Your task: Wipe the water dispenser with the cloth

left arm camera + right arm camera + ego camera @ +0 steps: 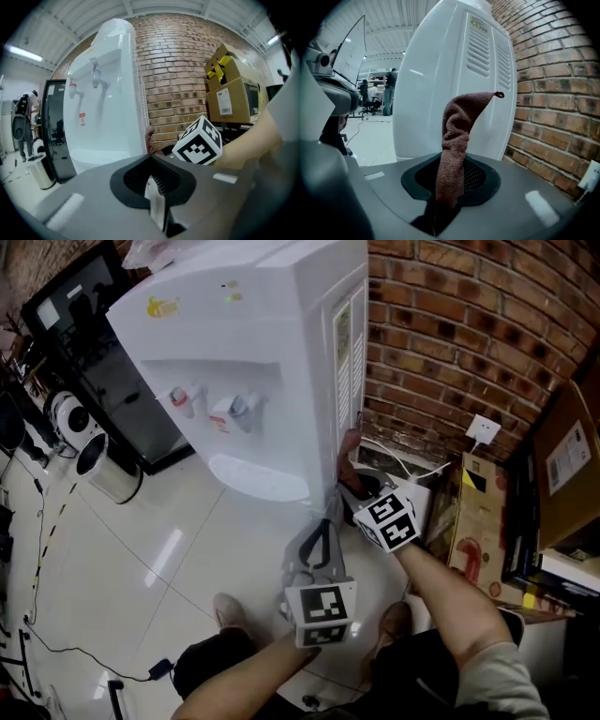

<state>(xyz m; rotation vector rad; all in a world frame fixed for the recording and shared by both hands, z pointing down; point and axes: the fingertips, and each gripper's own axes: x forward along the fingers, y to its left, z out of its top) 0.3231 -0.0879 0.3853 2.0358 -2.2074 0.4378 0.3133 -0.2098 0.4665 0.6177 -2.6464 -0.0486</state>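
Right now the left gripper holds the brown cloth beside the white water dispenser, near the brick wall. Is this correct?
Only the side is wrong: the right gripper holds the brown cloth, as the right gripper view shows. It is beside the white water dispenser, near the brick wall.

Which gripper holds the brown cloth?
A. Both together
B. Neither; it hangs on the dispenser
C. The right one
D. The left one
C: in the right gripper view the cloth is clamped between the jaws of the right gripper, while the left gripper has no cloth in its jaws.
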